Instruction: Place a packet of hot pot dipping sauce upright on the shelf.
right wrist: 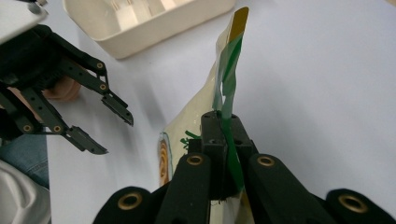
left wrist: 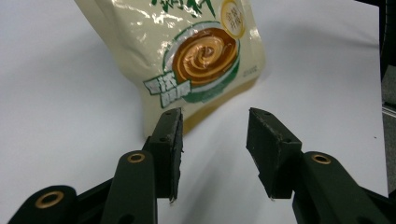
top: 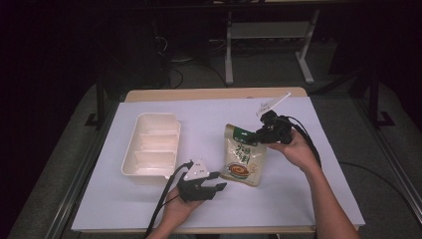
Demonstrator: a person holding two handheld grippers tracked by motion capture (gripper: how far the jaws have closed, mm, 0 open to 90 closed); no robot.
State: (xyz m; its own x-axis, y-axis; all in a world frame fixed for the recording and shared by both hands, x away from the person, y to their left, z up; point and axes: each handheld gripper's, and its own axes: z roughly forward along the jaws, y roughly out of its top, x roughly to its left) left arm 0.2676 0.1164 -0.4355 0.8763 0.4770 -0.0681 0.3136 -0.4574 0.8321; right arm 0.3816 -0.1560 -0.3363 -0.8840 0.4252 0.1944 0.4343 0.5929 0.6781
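Note:
A cream soup pouch [top: 244, 160] with a green label and a bowl picture hangs tilted, its bottom edge at the white table cover. My right gripper [top: 257, 135] is shut on the pouch's top edge; in the right gripper view the jaws [right wrist: 223, 122] pinch the green seal of the pouch [right wrist: 229, 70]. My left gripper [top: 219, 180] stands open just left of the pouch's lower corner, apart from it. In the left gripper view the pouch [left wrist: 201, 56] lies beyond the open left gripper [left wrist: 215, 119], with nothing between the pads. The left gripper [right wrist: 114, 135] also appears open in the right gripper view.
A white compartment tray [top: 130, 149] sits on the left half of the table, seen also as the tray [right wrist: 140, 39] in the right gripper view. The white table cover [top: 308, 189] ends at a wooden edge. Dark floor and a desk frame [top: 229, 50] lie beyond.

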